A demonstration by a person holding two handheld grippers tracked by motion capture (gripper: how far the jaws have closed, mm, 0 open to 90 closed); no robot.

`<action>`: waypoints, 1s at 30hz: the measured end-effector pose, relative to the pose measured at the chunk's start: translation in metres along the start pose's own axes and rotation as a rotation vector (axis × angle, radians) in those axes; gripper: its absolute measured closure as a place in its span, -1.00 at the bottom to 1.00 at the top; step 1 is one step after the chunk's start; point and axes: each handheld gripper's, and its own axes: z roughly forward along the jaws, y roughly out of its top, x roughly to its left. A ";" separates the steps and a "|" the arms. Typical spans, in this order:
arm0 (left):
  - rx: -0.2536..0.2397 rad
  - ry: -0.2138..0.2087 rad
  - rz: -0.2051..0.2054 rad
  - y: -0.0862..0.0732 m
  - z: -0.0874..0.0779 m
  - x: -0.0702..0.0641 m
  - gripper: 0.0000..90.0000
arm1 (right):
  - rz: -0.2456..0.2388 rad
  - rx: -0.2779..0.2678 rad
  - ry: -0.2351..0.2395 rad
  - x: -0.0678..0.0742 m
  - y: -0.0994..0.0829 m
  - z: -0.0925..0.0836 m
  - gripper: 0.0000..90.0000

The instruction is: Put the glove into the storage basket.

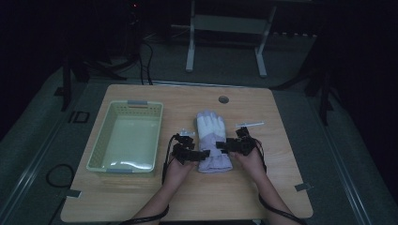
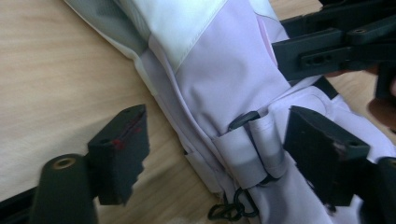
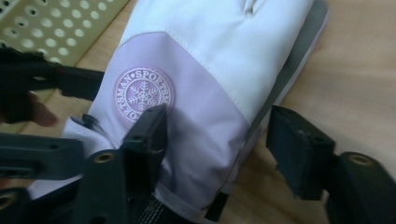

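Lilac-and-white glove is lying flat on the table beside the basket. Both grippers, left and right, are straddling its cuff, jaws apart, not yet pinching. Slippery fabric is risking a one-sided grab and a dropped glove.

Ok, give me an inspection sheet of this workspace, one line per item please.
Surface: wooden table, round hole near the far edge.
Job's things: white and lilac glove lying flat, fingers pointing away; pale green basket at its left, nothing seen inside.
Clutter: small white piece beyond the right hand.
Grippers: left hand-held gripper and right hand-held gripper each straddle one edge of the glove's cuff end, jaws apart, not yet clamped.
Cables: black cable trailing from each gripper along the forearms; another loops on the floor at left.
Surroundings: dim room, grey floor, white frame behind.
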 end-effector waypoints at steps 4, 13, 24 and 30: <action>0.025 -0.077 -0.027 -0.003 0.007 0.005 -0.31 | 0.084 0.039 0.049 -0.010 -0.004 0.005 -0.05; 0.054 -0.119 -0.043 -0.003 0.011 0.011 0.03 | 0.104 0.059 0.103 -0.011 -0.005 0.008 0.37; 0.099 -0.118 -0.035 0.010 0.003 0.004 0.49 | 0.004 0.031 0.012 0.010 -0.003 0.000 0.70; 0.093 -0.128 -0.010 0.018 -0.006 -0.002 0.53 | -0.061 0.016 -0.041 0.025 0.005 -0.012 0.71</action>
